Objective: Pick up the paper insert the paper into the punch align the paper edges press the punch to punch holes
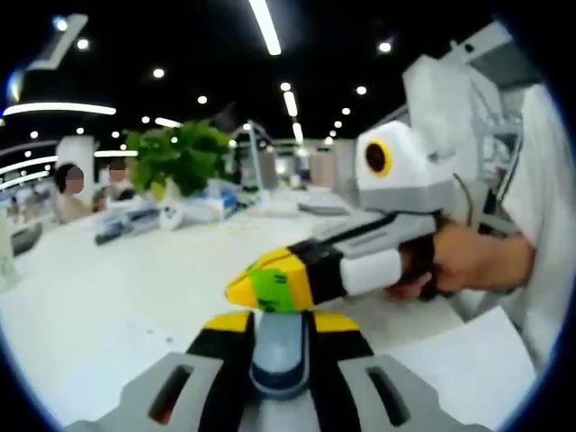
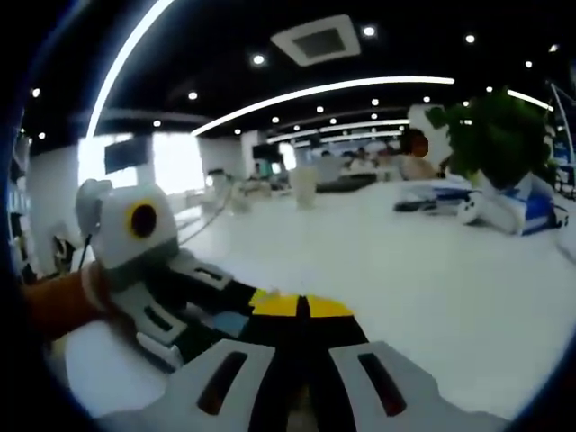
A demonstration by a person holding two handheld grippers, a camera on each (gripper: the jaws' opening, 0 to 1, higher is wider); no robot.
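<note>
My left gripper (image 1: 286, 321) rises from the bottom of the left gripper view, its yellow-tipped black jaws closed together with nothing between them. My right gripper (image 1: 256, 283) reaches in from the right, held by a hand (image 1: 454, 261), and its yellow and green tip hovers just over the left tips. A white sheet of paper (image 1: 472, 369) lies flat on the white table (image 1: 117, 288) at the lower right. In the right gripper view my right gripper (image 2: 304, 306) is shut, and the left gripper (image 2: 247, 306) meets it from the left.
A green potted plant (image 1: 180, 157) (image 2: 499, 135) stands at the table's far side beside blue and white boxes (image 2: 517, 211). People sit at the far left (image 1: 67, 184). A white sleeve (image 1: 551, 225) fills the right edge.
</note>
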